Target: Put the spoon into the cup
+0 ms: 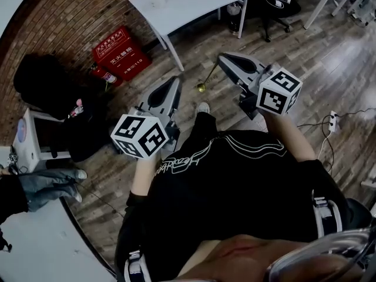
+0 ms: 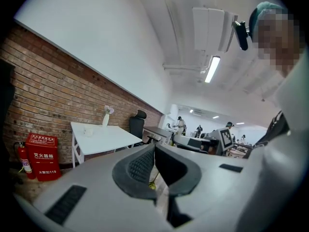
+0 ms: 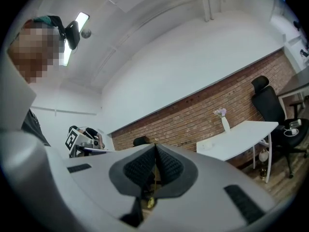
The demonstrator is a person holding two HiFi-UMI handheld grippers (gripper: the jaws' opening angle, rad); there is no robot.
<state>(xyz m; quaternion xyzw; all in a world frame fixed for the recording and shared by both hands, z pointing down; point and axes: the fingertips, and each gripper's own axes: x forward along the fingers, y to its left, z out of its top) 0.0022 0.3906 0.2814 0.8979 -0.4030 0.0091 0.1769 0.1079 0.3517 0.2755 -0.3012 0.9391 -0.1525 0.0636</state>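
Observation:
A thin gold spoon (image 1: 207, 77) hangs bowl-down from the tip of my right gripper (image 1: 222, 57), whose jaws are shut on its handle. In the right gripper view the handle (image 3: 155, 177) runs down between the shut pads, with the bowl below them. My left gripper (image 1: 174, 81) is held beside it to the left, jaws shut with nothing between them (image 2: 154, 146); the spoon's bowl (image 2: 153, 181) shows beneath them. A small white cup (image 2: 88, 129) stands on the white table (image 2: 111, 138) ahead, also the cup (image 3: 205, 144) in the right gripper view. Both grippers are in the air over the wooden floor, well short of the table.
A white vase with a flower (image 2: 105, 117) stands on the table. A red fire-extinguisher box (image 1: 120, 53) sits against the brick wall, and a black office chair (image 1: 276, 4) behind the table. A gloved hand (image 1: 50, 187) reaches in at the left. A power strip (image 1: 333, 121) lies right.

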